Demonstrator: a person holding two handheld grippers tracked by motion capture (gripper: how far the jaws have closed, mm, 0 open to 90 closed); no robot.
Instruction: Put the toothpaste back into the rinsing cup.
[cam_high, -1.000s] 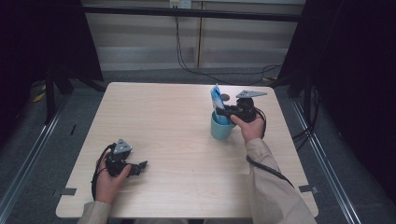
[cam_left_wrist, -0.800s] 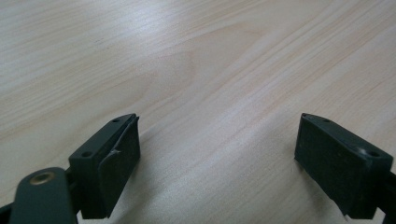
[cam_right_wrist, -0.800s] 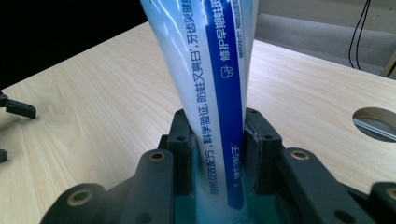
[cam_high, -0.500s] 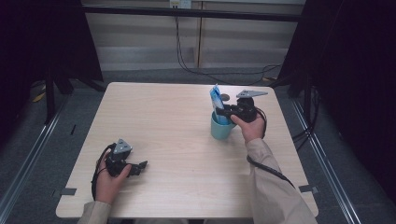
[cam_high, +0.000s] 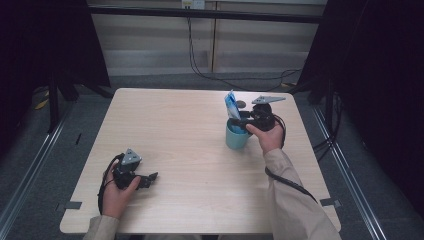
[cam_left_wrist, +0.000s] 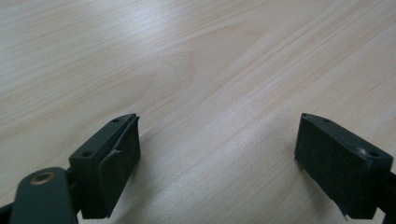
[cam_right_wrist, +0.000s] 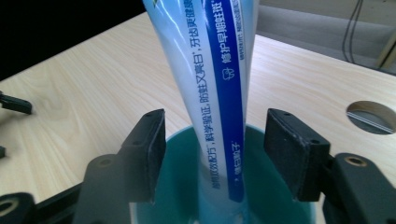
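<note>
Tube (cam_right_wrist: 219, 93) sits in cup (cam_right_wrist: 187, 186); right gripper (cam_right_wrist: 215, 158) jaws just opened, pads clear of it (drop done). Left gripper (cam_left_wrist: 217, 163) open, idle. Left: retract.

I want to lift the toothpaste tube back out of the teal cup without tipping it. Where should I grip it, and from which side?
Take the toothpaste tube on its flat body just above the teal cup's rim, coming from above and the person's side, pads on its two broad faces. It stands nearly upright, leaning a little, lower end in the cup. The right tongs, whose jaws have just been opening, straddle it without pressing.
</note>
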